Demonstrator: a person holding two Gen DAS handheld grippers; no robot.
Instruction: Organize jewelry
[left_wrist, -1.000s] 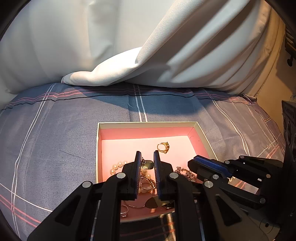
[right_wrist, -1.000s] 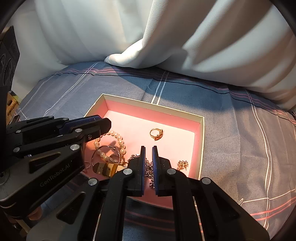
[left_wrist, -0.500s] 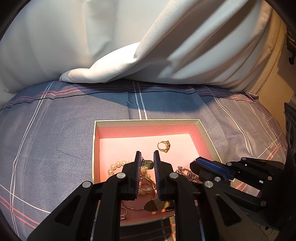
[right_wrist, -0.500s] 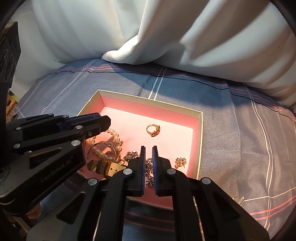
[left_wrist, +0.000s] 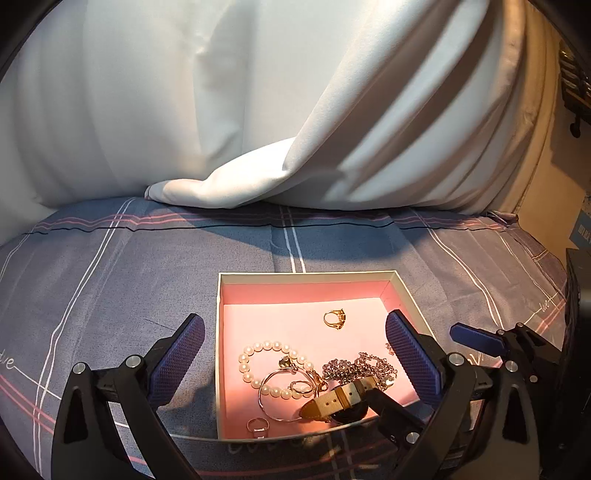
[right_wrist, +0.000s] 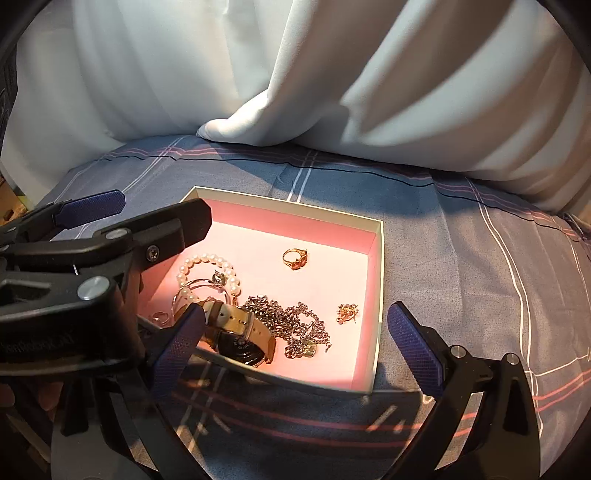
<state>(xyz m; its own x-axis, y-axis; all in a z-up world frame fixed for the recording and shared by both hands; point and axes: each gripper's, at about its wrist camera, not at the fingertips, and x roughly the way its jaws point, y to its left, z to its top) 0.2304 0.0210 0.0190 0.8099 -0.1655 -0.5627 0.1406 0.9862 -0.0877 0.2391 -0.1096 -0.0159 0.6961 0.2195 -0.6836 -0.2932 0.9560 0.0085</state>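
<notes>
Pink lining: a shallow square cardboard box with a cream rim (left_wrist: 306, 274) sits on the grey-blue striped bedsheet (left_wrist: 110, 280), white curtain folds (left_wrist: 258, 110) behind it.
Jewelry, far half of box: 1 gold ring with an amber stone (left_wrist: 334, 318) lies alone, well apart from the rest.
Jewelry, near half: a white pearl bracelet (left_wrist: 258, 363), a thin silver bangle (left_wrist: 280, 397), a silver chain necklace (right_wrist: 291, 321) and a wristwatch with a beige strap and dark dial (right_wrist: 236, 332) overlap in 1 tangle; a small plain ring (left_wrist: 257, 424) lies by the near wall, and a small gold charm, possibly an earring (right_wrist: 347, 313), sits near the right wall.
Left gripper (left_wrist: 295, 363): its jaws have just been opening and now stand spread wide, nothing between the pads, spanning the box's left wall and the tangle.
Right gripper (right_wrist: 295, 343): jaws likewise just opened, released and empty, hanging over the watch and chain.
Step in hand: choosing a first piece, by my reading; nothing is sorted yet.
Doing it well: start with the isolated ring or the watch on top of the pile, lifting straight up so the chain does not drag.
Risk: closing on the tangle would likely snag 2 or 3 pieces at once.
Coordination: the 2 grippers crowd the near edge; working 1 at a time avoids a clash.
</notes>
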